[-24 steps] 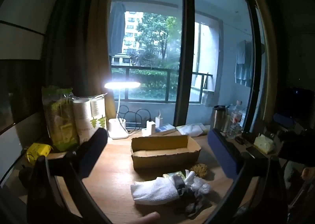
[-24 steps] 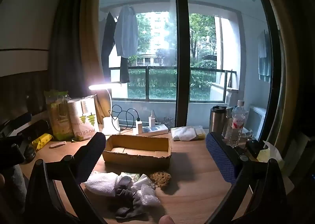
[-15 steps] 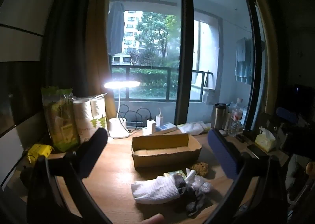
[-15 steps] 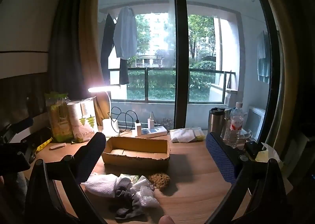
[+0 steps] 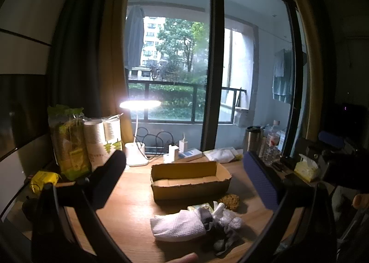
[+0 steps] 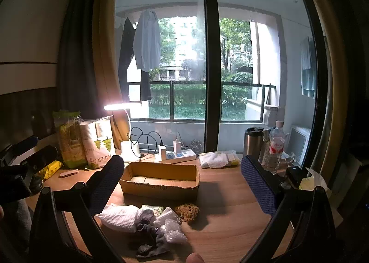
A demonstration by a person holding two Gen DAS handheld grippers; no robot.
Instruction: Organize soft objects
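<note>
**Soft Pile Waits by the Box**

Both grippers hang above the near edge of the table [image 6: 230,235], and nothing is in them. The left gripper [image 5: 184,184] has its jaws spread wide. The right gripper [image 6: 182,184] is spread wide too.

The soft things lie in a little heap near the front edge of the table, just in front of the box [image 6: 160,179]. The box is open on top and looks empty. In the heap there is a white cloth [image 6: 121,216] on the left. A grey sock [image 6: 150,237] touches it. Some bubble wrap [image 6: 174,231] lies beside the sock. A brown sponge [image 6: 186,211] sits at the right of the heap, closest to the box.

All of these look light and squashy. They will bend and droop when lifted. The cloth is thick in the middle, so that is a good place to pinch it. The sock is floppy and partly under the other things, so it may drag them along. The bubble wrap looks slippery and should be pinched where it bunches up. The sponge is small and springy, so I think a squeeze across its middle would hold it.
</note>
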